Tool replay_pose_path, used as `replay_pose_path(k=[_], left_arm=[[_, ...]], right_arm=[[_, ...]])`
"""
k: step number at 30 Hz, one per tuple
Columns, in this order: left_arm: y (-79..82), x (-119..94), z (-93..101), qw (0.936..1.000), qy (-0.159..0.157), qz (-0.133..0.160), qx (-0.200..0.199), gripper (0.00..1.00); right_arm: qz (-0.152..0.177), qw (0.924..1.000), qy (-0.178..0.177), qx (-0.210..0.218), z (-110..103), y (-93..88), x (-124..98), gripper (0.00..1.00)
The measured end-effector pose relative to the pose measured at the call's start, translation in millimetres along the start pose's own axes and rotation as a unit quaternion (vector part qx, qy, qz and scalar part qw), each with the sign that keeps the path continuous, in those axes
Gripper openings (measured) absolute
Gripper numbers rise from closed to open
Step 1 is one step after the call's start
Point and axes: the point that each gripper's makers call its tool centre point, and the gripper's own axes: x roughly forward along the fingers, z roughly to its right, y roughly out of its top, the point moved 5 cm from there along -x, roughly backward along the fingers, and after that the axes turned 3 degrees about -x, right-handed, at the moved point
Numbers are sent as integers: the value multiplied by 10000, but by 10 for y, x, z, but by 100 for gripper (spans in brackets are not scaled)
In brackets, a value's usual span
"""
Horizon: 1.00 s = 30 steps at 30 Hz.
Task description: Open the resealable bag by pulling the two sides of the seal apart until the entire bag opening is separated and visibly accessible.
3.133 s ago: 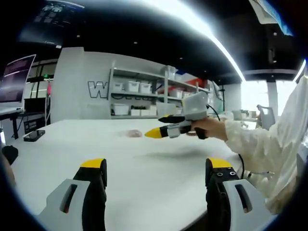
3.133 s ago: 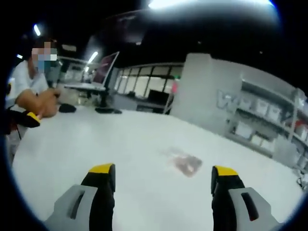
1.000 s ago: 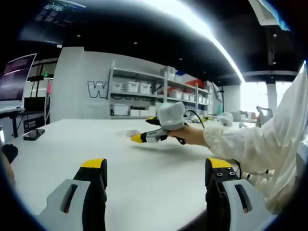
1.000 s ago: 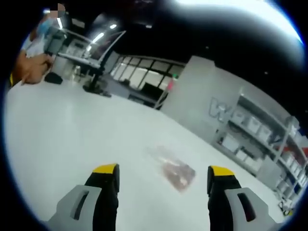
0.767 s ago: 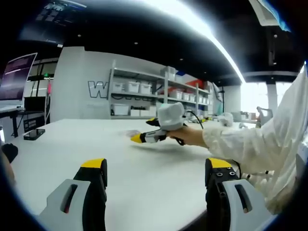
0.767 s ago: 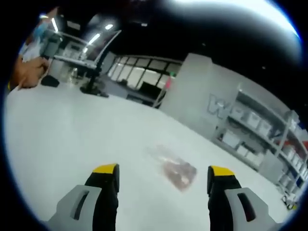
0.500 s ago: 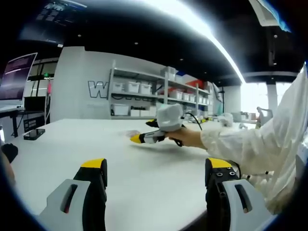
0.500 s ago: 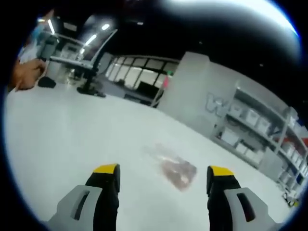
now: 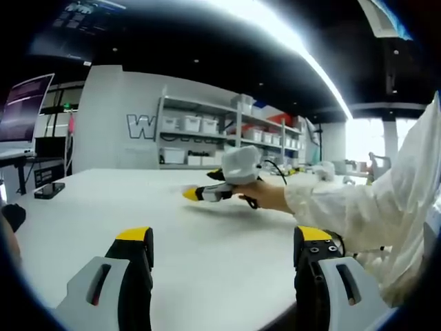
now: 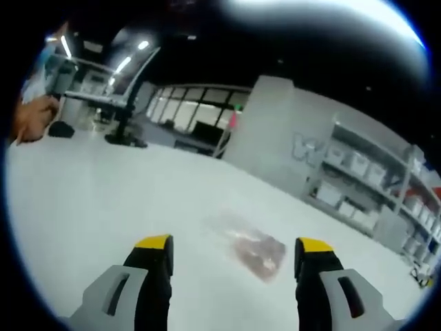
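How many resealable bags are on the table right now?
1. The resealable bag lies flat on the white table, just ahead of the right gripper and between its open jaws.

White table point(image 9: 207, 234), shelving with bins point(image 9: 207, 138), dark ceiling, strip light point(image 9: 275, 31)
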Motion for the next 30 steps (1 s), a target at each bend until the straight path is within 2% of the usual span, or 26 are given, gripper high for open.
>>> replay_pose_path(k=[17,30], left_arm=[[34,-9,-19,10000,9,23,-17,82],[8,-8,-19,10000,9,-1,-12,82]], right_arm=[[35,10000,8,45,-80,68,92,71],[-10,9996,-98,270,-58,17,155,70]])
